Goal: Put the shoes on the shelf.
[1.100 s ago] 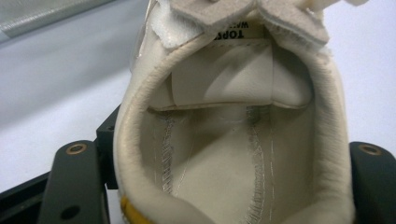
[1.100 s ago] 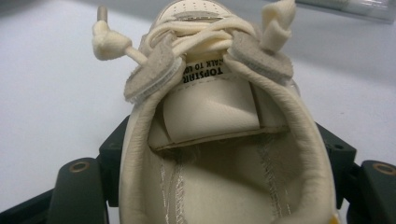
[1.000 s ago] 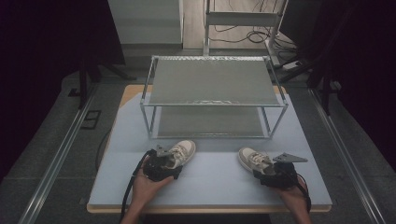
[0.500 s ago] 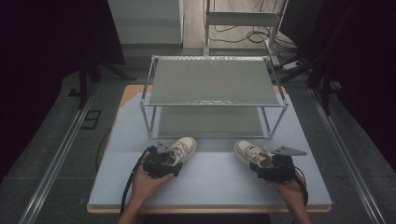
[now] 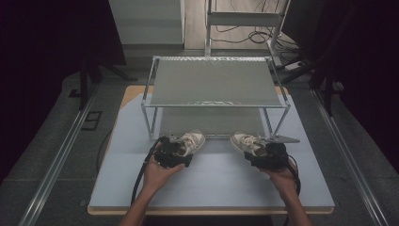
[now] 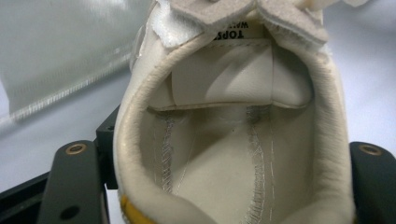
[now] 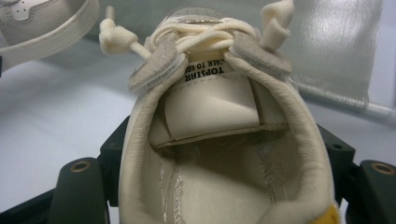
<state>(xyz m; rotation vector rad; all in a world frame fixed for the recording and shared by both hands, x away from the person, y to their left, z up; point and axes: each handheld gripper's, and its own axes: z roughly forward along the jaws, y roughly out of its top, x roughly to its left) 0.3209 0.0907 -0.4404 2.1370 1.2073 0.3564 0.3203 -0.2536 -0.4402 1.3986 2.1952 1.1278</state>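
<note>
Shoes: two cream sneakers, one in each pair of tongs. The left tongs (image 5: 181, 149) clamp the heel of the left sneaker (image 5: 192, 141), the black jaws pressing its sides in the left gripper view. The right tongs (image 5: 258, 151) grip the right sneaker (image 5: 244, 141) the same way. Both sneakers sit low over the pale blue tabletop (image 5: 211, 183), toes pointing toward the wire rack (image 5: 215, 81) just beyond them.

Two shoes (image 5: 194, 141), one wire rack (image 5: 214, 81)
</note>
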